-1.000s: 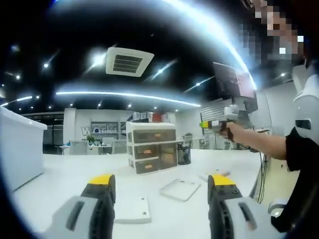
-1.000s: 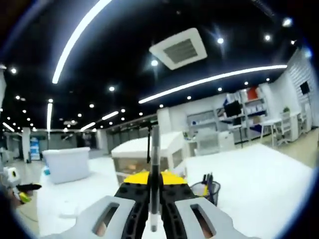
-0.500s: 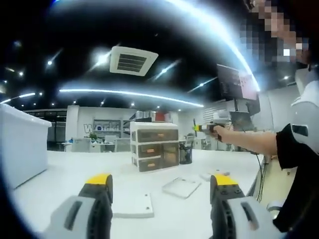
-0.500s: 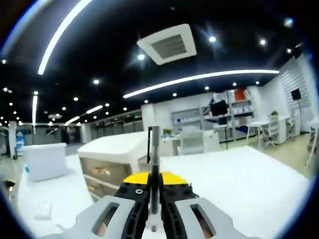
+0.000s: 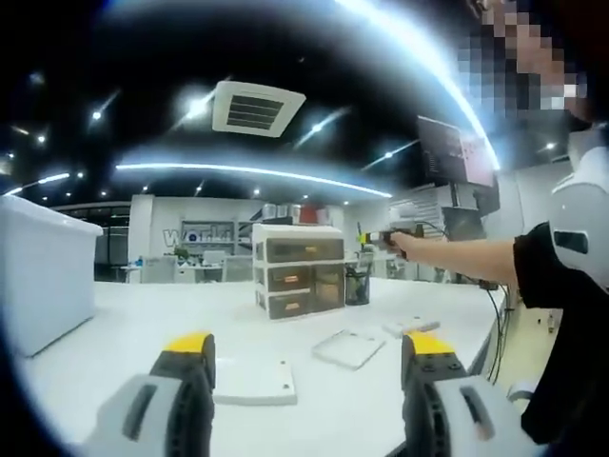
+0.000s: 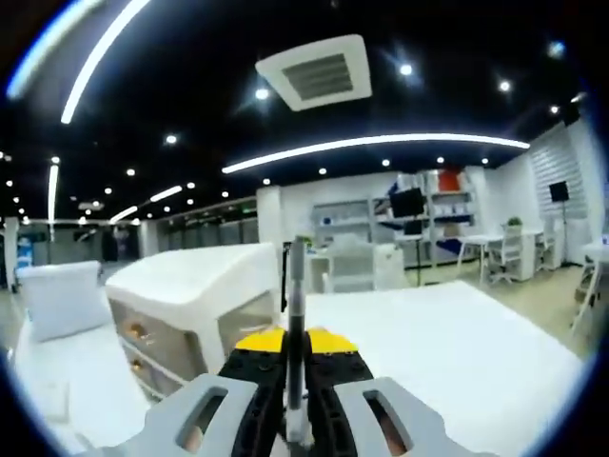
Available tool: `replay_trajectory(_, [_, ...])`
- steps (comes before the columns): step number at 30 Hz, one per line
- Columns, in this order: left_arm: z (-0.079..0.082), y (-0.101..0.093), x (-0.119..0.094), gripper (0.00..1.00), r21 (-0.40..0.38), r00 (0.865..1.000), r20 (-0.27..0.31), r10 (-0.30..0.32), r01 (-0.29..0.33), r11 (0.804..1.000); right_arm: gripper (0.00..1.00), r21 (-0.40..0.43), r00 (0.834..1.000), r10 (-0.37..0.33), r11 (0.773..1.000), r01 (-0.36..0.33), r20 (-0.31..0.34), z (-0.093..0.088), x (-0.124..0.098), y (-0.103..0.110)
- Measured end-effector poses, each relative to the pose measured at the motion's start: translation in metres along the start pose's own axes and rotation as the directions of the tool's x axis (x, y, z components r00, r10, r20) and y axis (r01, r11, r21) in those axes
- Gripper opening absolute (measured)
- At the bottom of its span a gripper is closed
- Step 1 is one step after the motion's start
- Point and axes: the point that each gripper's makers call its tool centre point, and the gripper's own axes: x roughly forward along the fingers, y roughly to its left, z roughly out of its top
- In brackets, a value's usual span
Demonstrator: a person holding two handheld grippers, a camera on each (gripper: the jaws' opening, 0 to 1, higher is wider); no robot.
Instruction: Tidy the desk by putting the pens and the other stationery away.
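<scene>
**Right tool** (image 6: 296,367), lower centre of the right gripper view: jaws pressed together on one pen (image 6: 295,314), which stands up along the jaw line with its tip at mid-frame. In the left gripper view this tool sits small at centre right, at the end of the person's outstretched arm (image 5: 466,259), above the pen cup (image 5: 358,285).

**Left tool** (image 5: 309,357), bottom of the left gripper view: jaws spread wide, holding nothing, hovering over the near part of the surface (image 5: 124,319).

**Step in hand (judged):** carrying the pen to storage. To do it well, bring the pen's lower end over the mouth of the cup, keep the pen near upright, lower it inside the rim, then loosen the grip; a release from too high could bounce it out or tip the cup. Whether the cup or a drawer is the intended place cannot be told.

**Count:**
- Pens held: one. Pens already in the cup: dark shapes, number unclear.
- Drawer unit (image 5: 297,276): one, three drawers, centre of the left gripper view; large at left of the right gripper view.
- Pen cup: one, just right of the drawer unit.
- Flat white pad (image 5: 253,381): one, lower centre.
- Flat clear case (image 5: 348,347): one, right of the pad.
- Small white item (image 5: 409,327): one, beyond the case, kind unclear.
- White bin (image 5: 43,281): one, far left.
</scene>
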Motion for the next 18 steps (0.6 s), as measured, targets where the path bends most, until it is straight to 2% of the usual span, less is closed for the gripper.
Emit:
replay_trajectory(7, [0.002, 0.004, -0.005, 0.79, 0.000, 1.000, -0.001, 0.013, -0.013, 1.000, 0.05, -0.003, 0.999, -0.021, 1.000, 0.021, -0.025, -0.006, 0.014, -0.006])
replay_trajectory(18, [-0.003, 0.003, -0.004, 0.79, -0.017, 1.000, -0.008, 0.012, -0.012, 1.000, 0.05, -0.008, 0.998, -0.027, 1.000, 0.026, -0.062, -0.020, 0.021, -0.008])
